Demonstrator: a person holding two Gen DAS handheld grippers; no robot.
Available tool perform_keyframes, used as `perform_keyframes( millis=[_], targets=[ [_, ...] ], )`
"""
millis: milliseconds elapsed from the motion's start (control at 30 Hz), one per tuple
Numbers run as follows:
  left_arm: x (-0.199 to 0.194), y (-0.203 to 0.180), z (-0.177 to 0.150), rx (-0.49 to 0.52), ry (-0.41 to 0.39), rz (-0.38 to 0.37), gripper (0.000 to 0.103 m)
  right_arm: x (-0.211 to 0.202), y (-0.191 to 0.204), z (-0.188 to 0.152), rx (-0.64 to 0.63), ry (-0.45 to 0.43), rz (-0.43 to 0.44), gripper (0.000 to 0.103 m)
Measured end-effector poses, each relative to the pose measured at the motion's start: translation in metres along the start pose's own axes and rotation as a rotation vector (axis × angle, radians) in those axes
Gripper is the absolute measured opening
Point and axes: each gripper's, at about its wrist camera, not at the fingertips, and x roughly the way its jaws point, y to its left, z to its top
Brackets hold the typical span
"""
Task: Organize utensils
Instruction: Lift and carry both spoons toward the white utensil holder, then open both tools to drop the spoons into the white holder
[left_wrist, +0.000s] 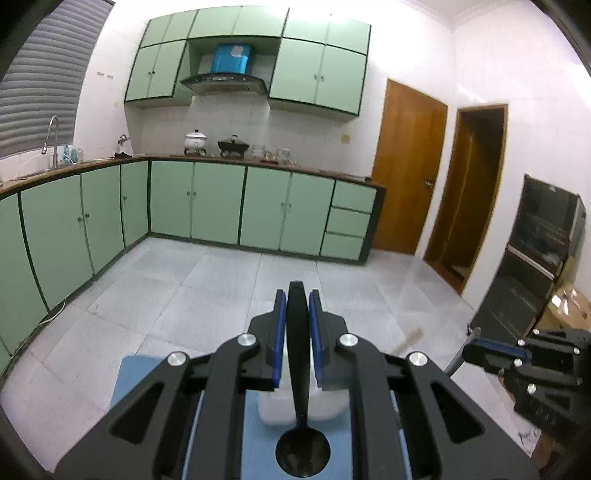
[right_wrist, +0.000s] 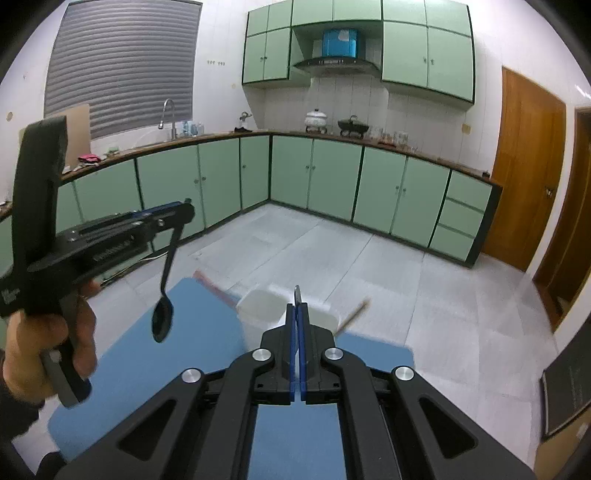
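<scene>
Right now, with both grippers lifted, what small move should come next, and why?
Probably lower the left gripper toward the white container and bring the black spoon over its opening: the spoon hangs bowl-down above the blue mat, left of the container.

No legible text, label or number anywhere.

Blue mat (right_wrist: 147, 354) covering the work surface, with a white container (right_wrist: 258, 314) standing on it near its far edge.
</scene>
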Motion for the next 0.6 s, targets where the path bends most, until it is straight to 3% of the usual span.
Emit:
perform_keyframes(
  millis=[233, 467, 600],
  targets=[
    [0.068, -0.022, -0.008, 0.069, -0.027, 0.019, 0.011, 0.062, -0.006, 0.023, -0.028, -0.022, -0.020, 0.002],
    [0.116, -0.021, -0.031, 0.086, -0.021, 0.049, 0.012, 0.115, -0.019, 0.003, -0.016, 0.017, -0.028, 0.002],
    [0.121, -0.017, -0.043, 0.093, -0.009, 0.057, 0.014, 0.126, -0.020, -0.012, -0.009, 0.033, -0.026, 0.004]
  ],
)
